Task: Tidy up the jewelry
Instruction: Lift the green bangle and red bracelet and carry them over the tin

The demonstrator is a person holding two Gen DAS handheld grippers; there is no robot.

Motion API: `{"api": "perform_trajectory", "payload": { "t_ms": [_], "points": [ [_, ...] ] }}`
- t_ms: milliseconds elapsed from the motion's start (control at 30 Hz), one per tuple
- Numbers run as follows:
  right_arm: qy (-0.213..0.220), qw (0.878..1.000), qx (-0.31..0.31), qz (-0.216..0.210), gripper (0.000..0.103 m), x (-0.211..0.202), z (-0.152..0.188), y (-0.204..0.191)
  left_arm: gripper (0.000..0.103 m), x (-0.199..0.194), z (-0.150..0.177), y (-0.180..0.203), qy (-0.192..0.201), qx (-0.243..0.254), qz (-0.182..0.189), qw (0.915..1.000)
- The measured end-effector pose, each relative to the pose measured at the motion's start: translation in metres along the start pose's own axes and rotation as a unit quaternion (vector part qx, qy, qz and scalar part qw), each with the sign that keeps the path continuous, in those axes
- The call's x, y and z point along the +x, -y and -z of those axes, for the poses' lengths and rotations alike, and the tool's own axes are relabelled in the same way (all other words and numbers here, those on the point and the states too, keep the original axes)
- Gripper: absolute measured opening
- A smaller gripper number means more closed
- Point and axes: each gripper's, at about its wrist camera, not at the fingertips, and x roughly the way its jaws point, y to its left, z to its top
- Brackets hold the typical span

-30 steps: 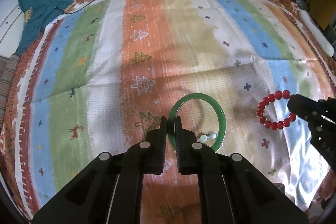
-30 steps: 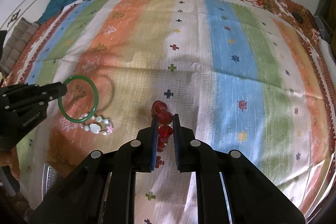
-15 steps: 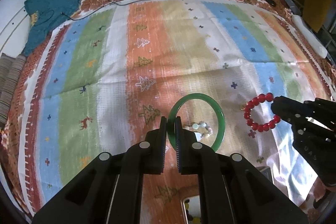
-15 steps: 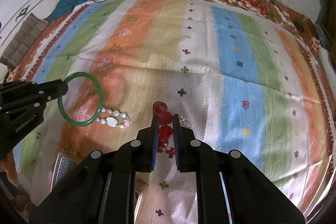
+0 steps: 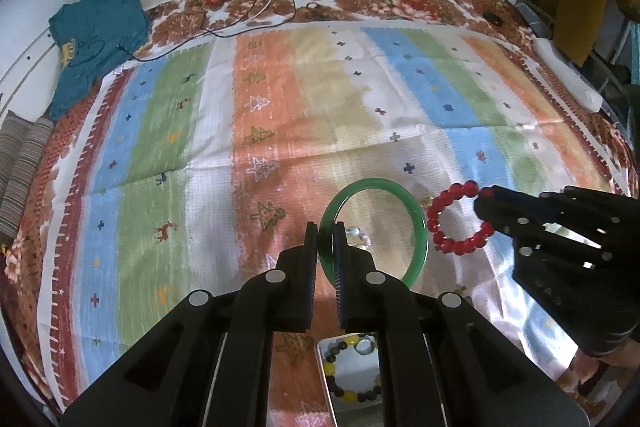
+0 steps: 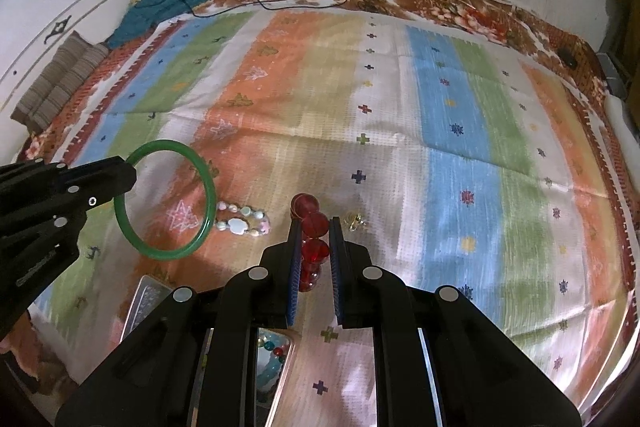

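My left gripper (image 5: 326, 229) is shut on a green bangle (image 5: 416, 227) and holds it above the striped cloth; the bangle also shows in the right wrist view (image 6: 208, 187). My right gripper (image 6: 315, 227) is shut on a red bead bracelet (image 6: 314, 225), which also shows in the left wrist view (image 5: 456, 219). A pale bead bracelet (image 6: 240, 223) and a small gold piece (image 6: 354, 221) lie on the cloth. A metal tray (image 5: 326, 371) below the left gripper holds a yellow and black bead bracelet (image 5: 348, 395).
The striped cloth (image 6: 460, 131) covers a floral bedspread. A teal shirt (image 5: 96, 35), cables (image 5: 256, 11) and a folded striped cloth (image 5: 20, 171) lie at the far side. A second tray compartment (image 6: 276, 351) holds blue and red beads.
Both grippers have pulled back toward me and risen with their bracelets. The tray has come into view below them.
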Motion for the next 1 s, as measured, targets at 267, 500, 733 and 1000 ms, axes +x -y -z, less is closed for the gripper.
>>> {"api": "perform_trajectory", "payload": {
  "t_ms": [267, 500, 733, 1000],
  "points": [
    [0.011, 1.0, -0.002, -0.003, 0.014, -0.011, 0.005, -0.004, 0.007, -0.014, 0.008, 0.005, 0.01, 0.002, 0.003, 0.9999],
    [0.024, 1.0, -0.003, -0.009, 0.014, -0.025, 0.011, -0.01, 0.007, -0.029, 0.014, 0.006, 0.024, 0.001, 0.008, 0.9997],
    [0.033, 0.999, -0.007, -0.015, 0.014, -0.036, 0.018, -0.015, 0.007, -0.04, 0.024, 0.008, 0.031, 0.0, 0.013, 0.9994],
    [0.039, 0.999, -0.011, -0.019, 0.014, -0.046, 0.026, -0.021, 0.008, -0.05, 0.033, 0.008, 0.037, 0.0, 0.015, 0.9992]
  ]
}}
